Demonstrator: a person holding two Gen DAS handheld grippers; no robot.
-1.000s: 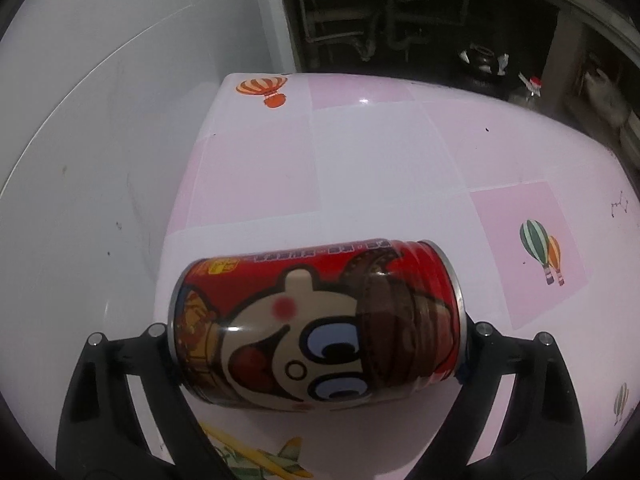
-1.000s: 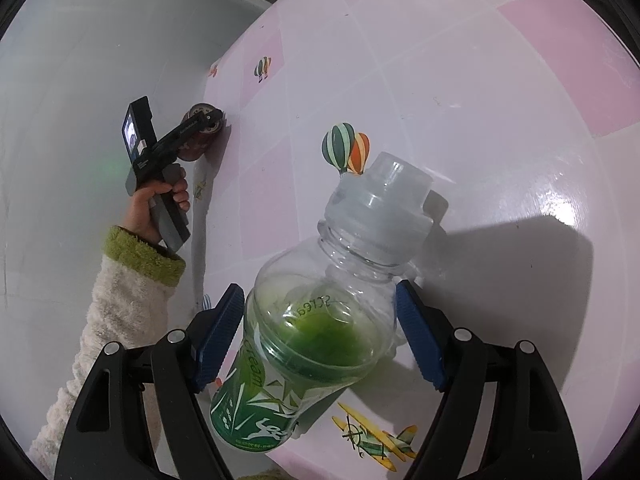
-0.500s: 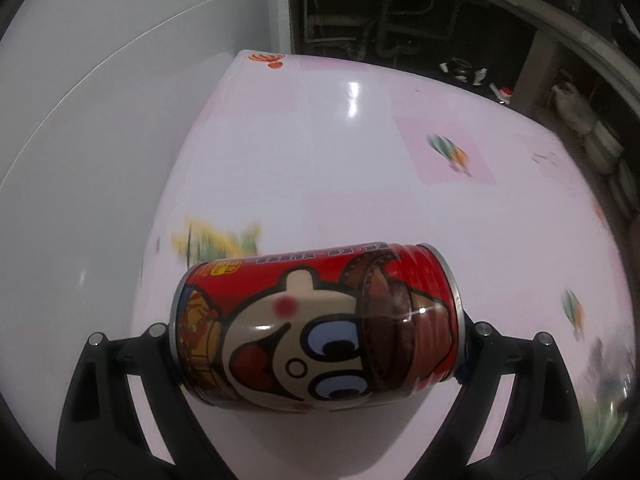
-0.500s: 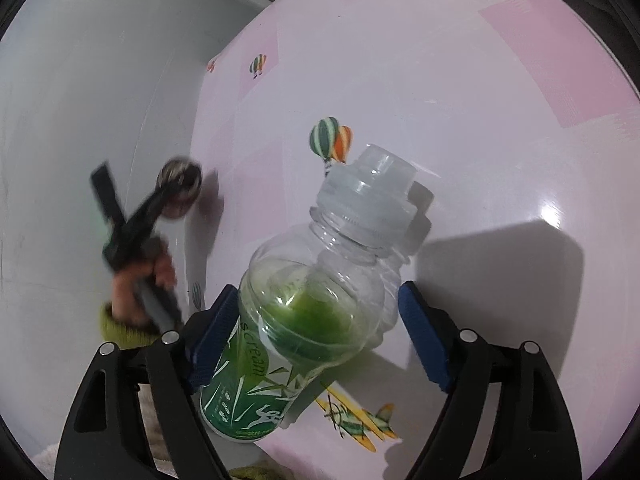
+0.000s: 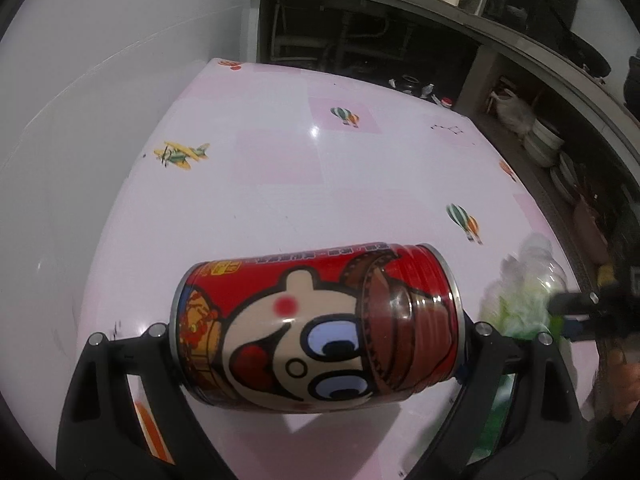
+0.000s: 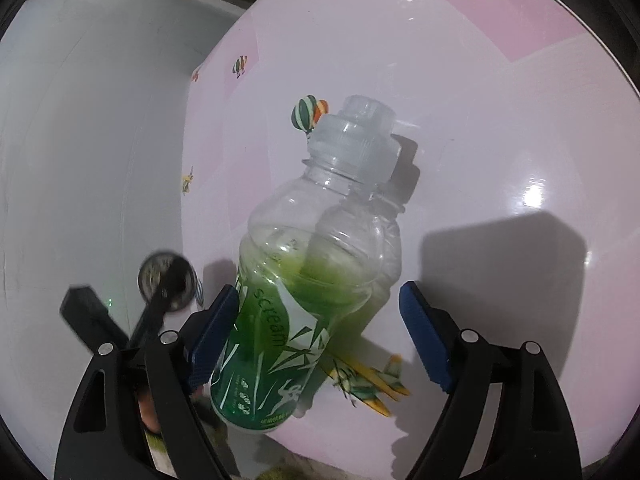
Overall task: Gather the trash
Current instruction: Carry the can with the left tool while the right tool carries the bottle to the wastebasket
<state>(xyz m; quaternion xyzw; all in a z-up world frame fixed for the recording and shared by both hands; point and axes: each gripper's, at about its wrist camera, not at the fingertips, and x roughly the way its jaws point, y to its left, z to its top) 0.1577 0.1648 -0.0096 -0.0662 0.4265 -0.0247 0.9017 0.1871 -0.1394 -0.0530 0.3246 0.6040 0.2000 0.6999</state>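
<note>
Trash came in two pieces. In the left wrist view, a red drink can (image 5: 316, 326) printed with a cartoon face lay crosswise in the left gripper (image 5: 318, 330), its jaws pinching the can end to end, one finger on each rim, above the worktop (image 5: 280, 184). That worktop was glossy, checked pink and white, with printed hot-air balloons (image 5: 345, 116) and a small aeroplane (image 5: 180, 154). At the right edge a blurred green and clear bottle (image 5: 524, 292) showed beside the other dark gripper. Beyond the far edge stood dark shelving (image 5: 360, 40) with stacked dishes.

In the right wrist view, a clear plastic bottle (image 6: 312, 264) with a green label and a cloudy cap stood tilted on the worktop (image 6: 500, 100) between the blue pads (image 6: 424, 336) of the right gripper (image 6: 320, 332). Its jaws were spread wide: the left pad lay against or just beside the label, while the right pad stood clear of the bottle. At lower left the can's round end (image 6: 166, 280) appeared, blurred, held in the left gripper (image 6: 160, 300).
</note>
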